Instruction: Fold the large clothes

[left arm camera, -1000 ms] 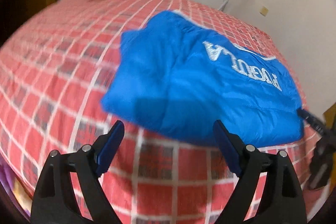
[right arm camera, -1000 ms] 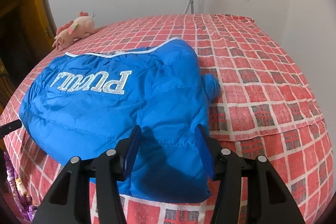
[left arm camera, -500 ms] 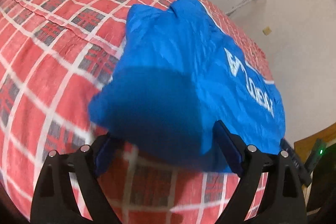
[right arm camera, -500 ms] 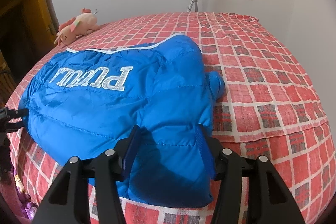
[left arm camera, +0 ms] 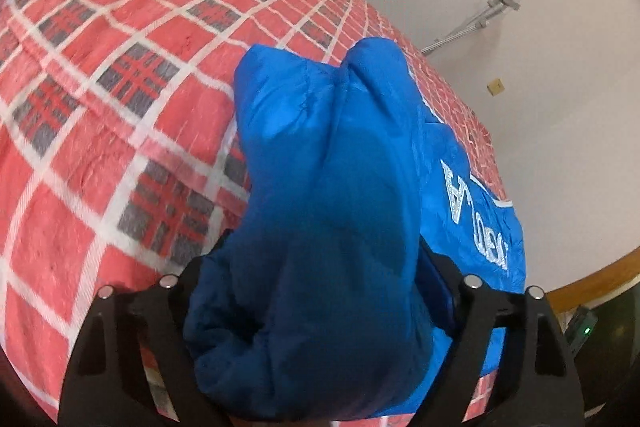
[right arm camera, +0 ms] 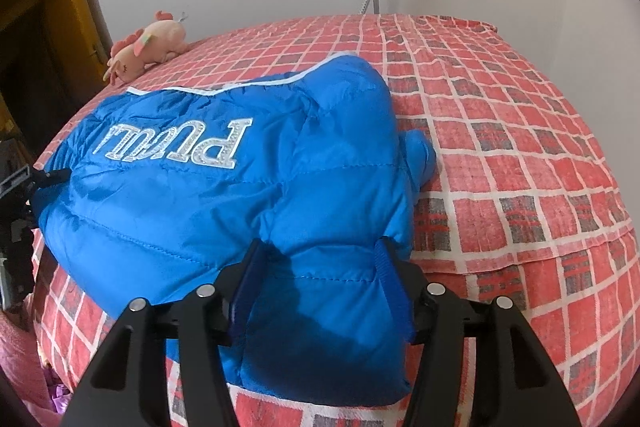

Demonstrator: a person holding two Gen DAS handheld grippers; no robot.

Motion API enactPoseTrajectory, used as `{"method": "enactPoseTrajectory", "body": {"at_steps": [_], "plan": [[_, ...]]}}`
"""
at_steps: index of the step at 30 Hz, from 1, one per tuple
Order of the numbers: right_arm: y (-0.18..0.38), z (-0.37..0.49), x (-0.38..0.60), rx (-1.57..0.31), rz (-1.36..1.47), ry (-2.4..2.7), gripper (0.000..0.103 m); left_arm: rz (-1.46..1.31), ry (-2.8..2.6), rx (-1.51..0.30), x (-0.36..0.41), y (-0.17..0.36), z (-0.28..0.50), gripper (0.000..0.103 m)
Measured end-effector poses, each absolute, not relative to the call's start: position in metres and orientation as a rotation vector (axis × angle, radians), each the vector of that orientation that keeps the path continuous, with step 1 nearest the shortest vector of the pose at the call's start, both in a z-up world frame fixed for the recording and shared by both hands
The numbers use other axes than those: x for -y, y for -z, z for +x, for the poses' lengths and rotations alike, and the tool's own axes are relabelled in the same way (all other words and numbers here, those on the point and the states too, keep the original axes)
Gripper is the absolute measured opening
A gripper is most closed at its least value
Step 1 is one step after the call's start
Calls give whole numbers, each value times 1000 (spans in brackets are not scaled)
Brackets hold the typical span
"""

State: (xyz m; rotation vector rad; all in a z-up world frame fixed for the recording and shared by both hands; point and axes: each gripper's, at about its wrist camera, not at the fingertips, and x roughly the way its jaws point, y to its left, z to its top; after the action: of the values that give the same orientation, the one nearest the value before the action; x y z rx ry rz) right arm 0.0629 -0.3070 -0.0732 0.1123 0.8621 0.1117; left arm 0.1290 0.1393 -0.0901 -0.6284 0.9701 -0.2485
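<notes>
The red checked bed (right arm camera: 520, 155) carries the blue puffer jacket (right arm camera: 208, 187), its long axis running from my left fingers (left arm camera: 320, 267) to my right fingers (right arm camera: 320, 275). Each pair straddles one end with fabric bulging between; whether they pinch it I cannot tell. Only the right view shows the whole lettering and the pink plush toy (right arm camera: 148, 43) entire.
</notes>
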Motion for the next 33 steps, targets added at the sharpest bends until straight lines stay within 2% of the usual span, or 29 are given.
{"method": "enactPoseTrajectory", "body": {"at_steps": [4, 9, 13, 18, 28, 33], "plan": [[76, 65, 305, -871, 118, -103, 57, -608, 267, -952, -141, 93, 127, 72], [79, 69, 303, -881, 122, -88, 58, -600, 269, -951, -141, 94, 126, 71], [72, 69, 309, -889, 155, -107, 58, -603, 298, -931, -140, 81, 121, 54], [41, 51, 324, -818, 160, -117, 58, -498, 290, -861, -119, 39, 109, 45], [35, 29, 350, -814, 185, -101, 59, -268, 409, -724, -18, -60, 90, 36], [37, 20, 362, -809, 198, -97, 59, -154, 491, -725, 49, -72, 87, 36]]}}
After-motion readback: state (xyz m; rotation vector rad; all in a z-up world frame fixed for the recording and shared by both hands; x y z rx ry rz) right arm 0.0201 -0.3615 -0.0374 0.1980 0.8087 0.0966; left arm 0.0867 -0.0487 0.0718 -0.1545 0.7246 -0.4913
